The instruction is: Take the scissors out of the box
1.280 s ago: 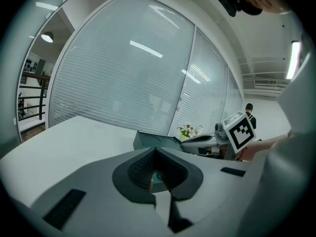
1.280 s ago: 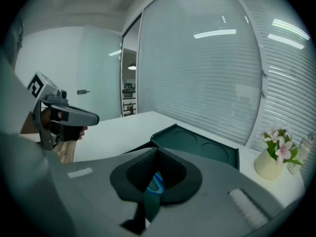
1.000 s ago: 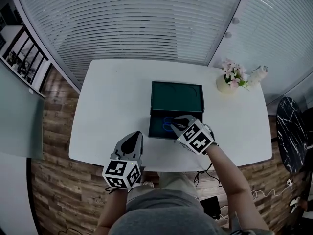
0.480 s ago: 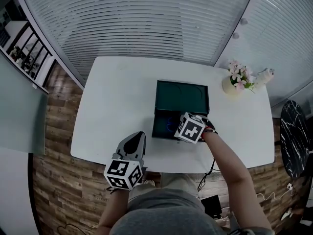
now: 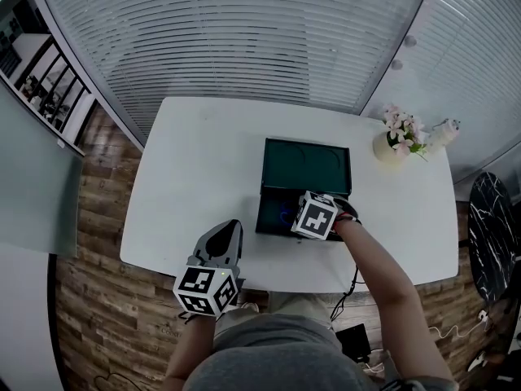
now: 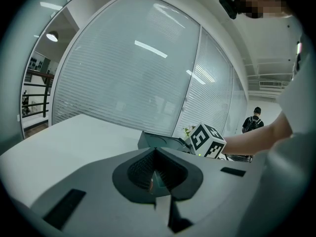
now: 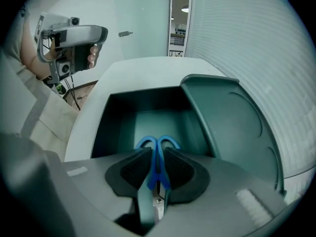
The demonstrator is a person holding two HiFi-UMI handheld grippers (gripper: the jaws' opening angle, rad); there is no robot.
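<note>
Dark green and open, the box [image 5: 264, 210] sat near the middle of the white tabletop [image 5: 195, 177], a little toward its near edge, its lid [image 5: 308, 165] folded back toward the far edge. Inside lay the blue-handled scissors [image 7: 148, 143], the only thing visible in it. The right gripper [image 7: 158, 167] pointed steeply down into the box, its jaws closing on the scissors' handles, pads against the blue plastic on both sides. The left gripper [image 5: 226, 230] hung clenched and empty over the near edge. A vase of pink flowers [image 5: 391, 143] stood near the far right corner.
</note>
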